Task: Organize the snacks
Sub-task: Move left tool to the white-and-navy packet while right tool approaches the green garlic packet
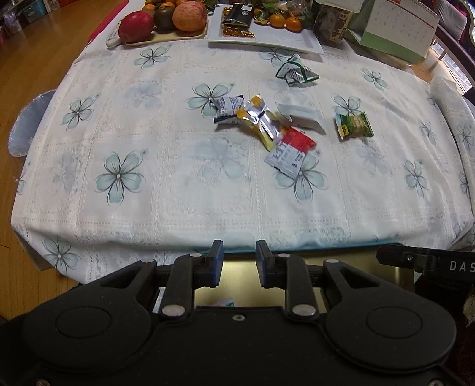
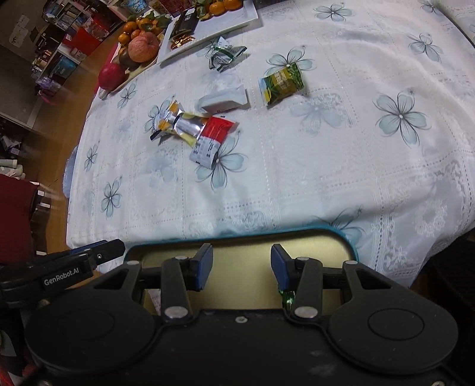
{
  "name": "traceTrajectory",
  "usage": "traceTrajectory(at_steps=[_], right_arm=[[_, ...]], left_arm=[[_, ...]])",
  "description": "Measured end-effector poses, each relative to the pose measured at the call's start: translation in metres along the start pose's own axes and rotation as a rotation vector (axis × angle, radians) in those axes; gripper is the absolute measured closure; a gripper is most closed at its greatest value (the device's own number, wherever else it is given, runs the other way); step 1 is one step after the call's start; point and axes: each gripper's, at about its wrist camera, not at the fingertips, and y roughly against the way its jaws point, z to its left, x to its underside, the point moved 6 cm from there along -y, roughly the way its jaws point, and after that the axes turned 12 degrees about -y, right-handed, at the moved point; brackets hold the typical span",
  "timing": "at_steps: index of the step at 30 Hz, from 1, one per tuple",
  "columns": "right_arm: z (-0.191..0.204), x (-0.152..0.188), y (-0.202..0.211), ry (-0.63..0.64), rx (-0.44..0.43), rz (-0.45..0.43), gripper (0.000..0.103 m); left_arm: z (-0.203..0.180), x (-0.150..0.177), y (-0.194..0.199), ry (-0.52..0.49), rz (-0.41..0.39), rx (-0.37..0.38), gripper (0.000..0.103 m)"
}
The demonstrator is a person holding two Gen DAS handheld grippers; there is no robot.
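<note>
Left wrist view
- Left gripper (image 1: 239, 262): jaws partly apart, nothing between the blue pads; hangs over the near table edge.
- Tin (image 1: 237, 276): gold inside, teal rim, lying under the fingers at the near edge; a small packet corner shows inside it.
- Snacks: loose on the flowered tablecloth (image 1: 148, 207), mid-table. Blue-white packet (image 1: 227, 108) touching the yellow-silver packet (image 1: 261, 121); red-white packet (image 1: 289, 151) overlapping its end; white packet (image 1: 299, 115) just behind; green packet (image 1: 353, 124) apart to the right; dark green-white packet (image 1: 295, 71) farther back.
- Far edge: white tray (image 1: 299, 43) with oranges and dark packets; fruit board (image 1: 166, 37) with apples; desk calendar (image 1: 397, 26).

Right wrist view
- Right gripper (image 2: 242, 268): jaws moderately apart, pads gripping nothing; a bit of green wrapper (image 2: 287, 298) sits low by the right finger, whether it is held I cannot tell.
- Tin (image 2: 341, 234): open, directly below the fingers, rim on the cloth edge.
- Left gripper (image 2: 98, 252): fingertip visible at left, beside the tin.
- Snacks: same cluster mid-table; red-white packet (image 2: 212, 139) nearest, green packet (image 2: 282, 83) to its right, well apart from the tin.
</note>
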Motion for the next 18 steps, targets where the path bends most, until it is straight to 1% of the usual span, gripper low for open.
traceTrajectory(at_steps=[7, 14, 18], right_arm=[[0.008, -0.047, -0.016, -0.014, 0.011, -0.038, 0.057], [0.008, -0.096, -0.031, -0.080, 0.011, -0.078, 0.057], [0.010, -0.126, -0.039, -0.107, 0.021, -0.103, 0.057]], left_arm=[[0.012, -0.045, -0.017, 0.024, -0.016, -0.005, 0.069], [0.033, -0.089, -0.040, 0.101, -0.032, -0.013, 0.069], [0.044, -0.112, -0.055, 0.133, -0.049, -0.046, 0.069]])
